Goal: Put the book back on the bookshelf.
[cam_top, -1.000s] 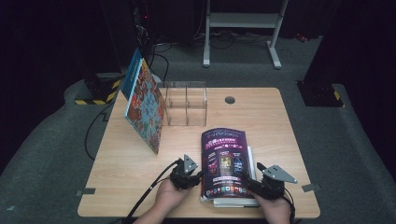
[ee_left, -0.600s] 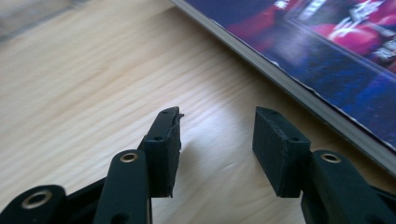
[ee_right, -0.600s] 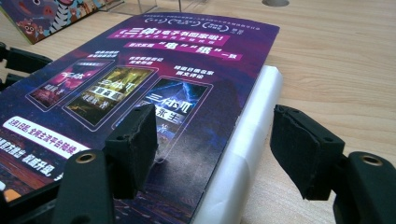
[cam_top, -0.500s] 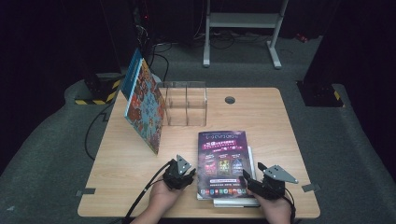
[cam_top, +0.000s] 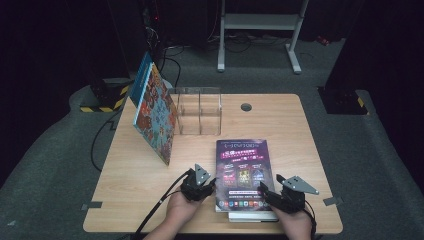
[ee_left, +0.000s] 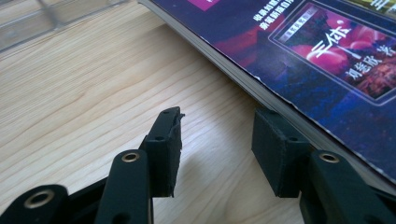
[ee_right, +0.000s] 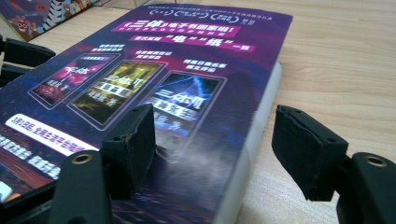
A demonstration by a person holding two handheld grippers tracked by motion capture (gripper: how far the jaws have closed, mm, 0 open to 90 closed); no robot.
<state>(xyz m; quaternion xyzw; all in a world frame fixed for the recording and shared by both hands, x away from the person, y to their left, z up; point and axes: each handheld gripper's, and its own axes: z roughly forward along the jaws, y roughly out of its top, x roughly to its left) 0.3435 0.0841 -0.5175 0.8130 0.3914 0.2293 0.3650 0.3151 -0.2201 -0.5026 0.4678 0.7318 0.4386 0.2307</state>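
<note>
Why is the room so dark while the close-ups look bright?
High view: light falls on the wooden table; the surroundings stay black. Left gripper view: the purple book is crisp, with soft shadows under the tongs. Right gripper view: the book cover shows faint glare, and the near black pads blur.

- From above, the table (cam_top: pixel 150 200) is evenly lit and the room behind it is black.
- My left fingers (ee_left: pixel 163 144) cast a soft shadow just beneath them.
- Close to my right fingers (ee_right: pixel 133 140) the book (ee_right: pixel 187 93) blurs; glare whitens its far print.
</note>
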